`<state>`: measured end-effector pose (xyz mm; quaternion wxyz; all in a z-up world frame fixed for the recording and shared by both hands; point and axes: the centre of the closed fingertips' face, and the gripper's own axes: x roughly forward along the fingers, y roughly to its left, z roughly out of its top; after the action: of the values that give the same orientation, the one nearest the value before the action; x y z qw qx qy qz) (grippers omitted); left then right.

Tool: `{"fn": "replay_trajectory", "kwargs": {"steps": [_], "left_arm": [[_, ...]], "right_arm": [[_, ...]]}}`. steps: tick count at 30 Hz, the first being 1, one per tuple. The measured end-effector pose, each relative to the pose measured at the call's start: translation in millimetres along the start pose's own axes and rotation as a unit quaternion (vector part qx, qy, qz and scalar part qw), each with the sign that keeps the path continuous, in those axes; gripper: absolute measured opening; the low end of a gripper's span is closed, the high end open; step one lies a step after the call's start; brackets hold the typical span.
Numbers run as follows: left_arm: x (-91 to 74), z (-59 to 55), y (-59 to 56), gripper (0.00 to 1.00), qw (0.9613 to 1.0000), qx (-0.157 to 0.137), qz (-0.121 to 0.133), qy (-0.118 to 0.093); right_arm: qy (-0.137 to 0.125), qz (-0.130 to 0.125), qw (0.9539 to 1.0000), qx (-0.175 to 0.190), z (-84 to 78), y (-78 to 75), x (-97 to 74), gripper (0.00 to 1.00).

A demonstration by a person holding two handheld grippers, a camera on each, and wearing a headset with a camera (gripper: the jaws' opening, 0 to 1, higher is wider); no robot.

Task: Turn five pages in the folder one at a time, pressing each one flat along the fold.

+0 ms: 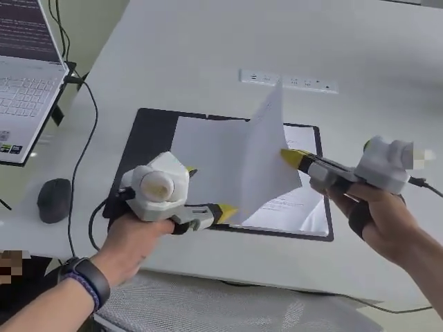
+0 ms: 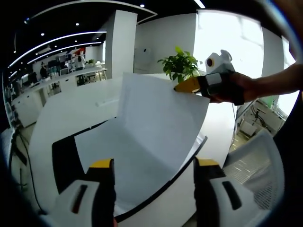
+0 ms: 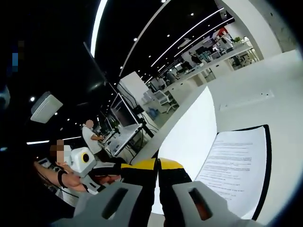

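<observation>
My right tool (image 1: 292,158) is clamped on the free edge of the page (image 1: 259,162), standing it upright over the folder (image 1: 149,131) so it can swing across the fold, while my left tool (image 2: 154,164) hovers, jaws apart, at the folder's near edge to press it flat.

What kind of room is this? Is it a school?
Probably a big open office, not a school: long rows of desks under strip lights, a laptop and mouse on this white desk, and a leafy plant.
</observation>
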<state>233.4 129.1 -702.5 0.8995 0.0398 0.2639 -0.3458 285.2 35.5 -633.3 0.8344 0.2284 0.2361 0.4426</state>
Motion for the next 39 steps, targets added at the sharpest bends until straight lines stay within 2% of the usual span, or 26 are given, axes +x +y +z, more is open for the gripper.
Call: {"fn": "replay_trajectory", "kwargs": {"steps": [6,11,17,28,36,39], "left_arm": [[-21.5,-10.0,17.4,0.68,0.9998,-0.012,0.015,-0.002],[-39.0,-17.8,33.7,0.69,0.9993,-0.022,0.031,-0.004],[-54.7,-24.1,51.1,0.69,0.9982,-0.035,0.047,-0.008],[-69.3,-27.2,63.3,0.70,0.9974,-0.042,0.058,-0.012],[-78.8,-29.8,68.8,0.69,0.9961,-0.053,0.068,-0.015],[-80.3,-31.2,69.6,0.69,0.9957,-0.060,0.069,-0.016]], "right_arm": [[0.012,0.024,0.9996,-0.003,-5.0,18.5,28.6,0.00],[0.031,0.044,0.9985,-0.008,-14.2,33.6,60.2,0.00],[0.055,0.057,0.9968,-0.006,-29.1,43.4,92.9,0.00],[0.117,0.062,0.9912,0.003,-72.0,46.3,147.6,0.00],[0.147,0.053,0.9875,0.024,-100.4,38.2,171.9,0.00],[0.166,0.047,0.9845,0.030,-117.6,33.8,179.3,0.00]]}}
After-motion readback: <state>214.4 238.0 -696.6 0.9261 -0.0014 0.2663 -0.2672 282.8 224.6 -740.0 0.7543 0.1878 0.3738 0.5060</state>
